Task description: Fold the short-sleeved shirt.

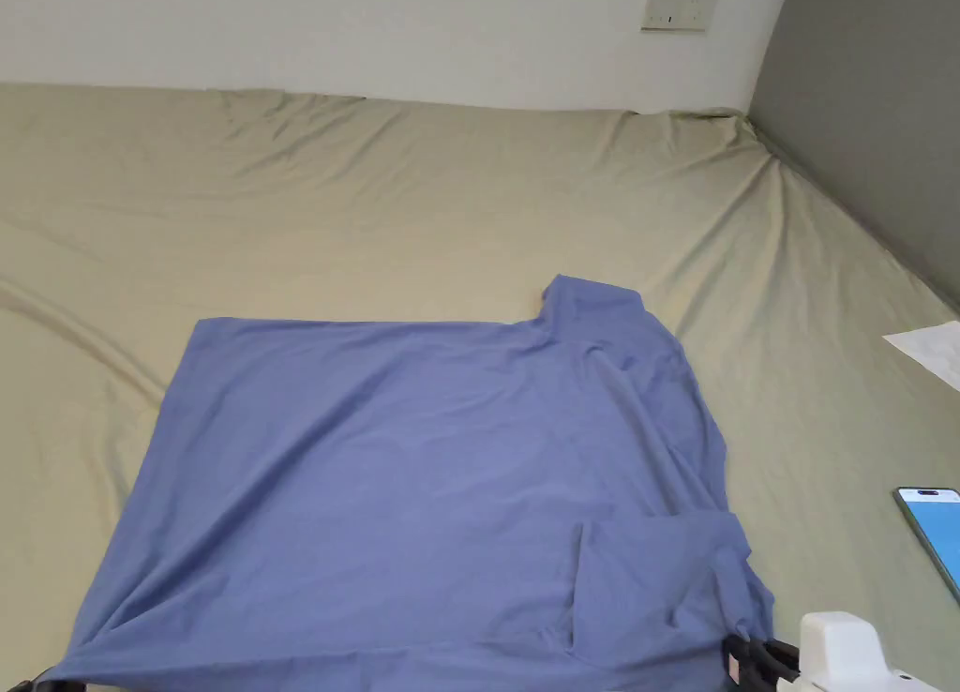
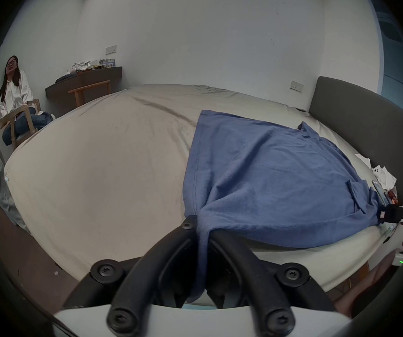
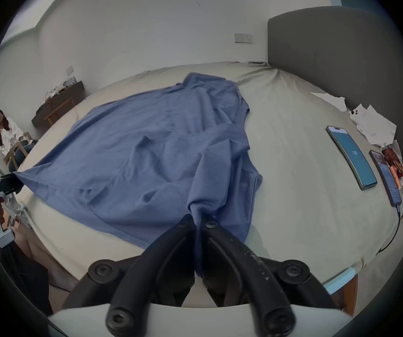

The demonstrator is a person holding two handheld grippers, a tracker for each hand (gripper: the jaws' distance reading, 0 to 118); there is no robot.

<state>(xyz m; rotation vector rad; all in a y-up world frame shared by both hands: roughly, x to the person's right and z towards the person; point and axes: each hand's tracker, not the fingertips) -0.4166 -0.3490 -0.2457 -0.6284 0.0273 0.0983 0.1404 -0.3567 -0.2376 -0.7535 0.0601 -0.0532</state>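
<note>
A blue short-sleeved shirt (image 1: 422, 478) lies spread on the beige bed sheet (image 1: 375, 188), collar end to the right, one sleeve folded in near the front right. My left gripper (image 2: 201, 225) is shut on the shirt's near hem corner (image 2: 203, 240), cloth hanging between its black jaws. My right gripper (image 3: 198, 220) is shut on a bunched bit of the shirt (image 3: 147, 147) at the near right edge. In the head view the right gripper (image 1: 750, 656) sits at the bottom right of the shirt. The shirt's near edge stretches between the two grippers.
A phone (image 1: 933, 525) lies on the sheet to the right, with a second phone (image 3: 386, 179) and white paper (image 1: 928, 347) near the grey headboard (image 2: 365, 123). A person (image 2: 16, 96) sits on a chair left of the bed beside a dark shelf (image 2: 84, 82).
</note>
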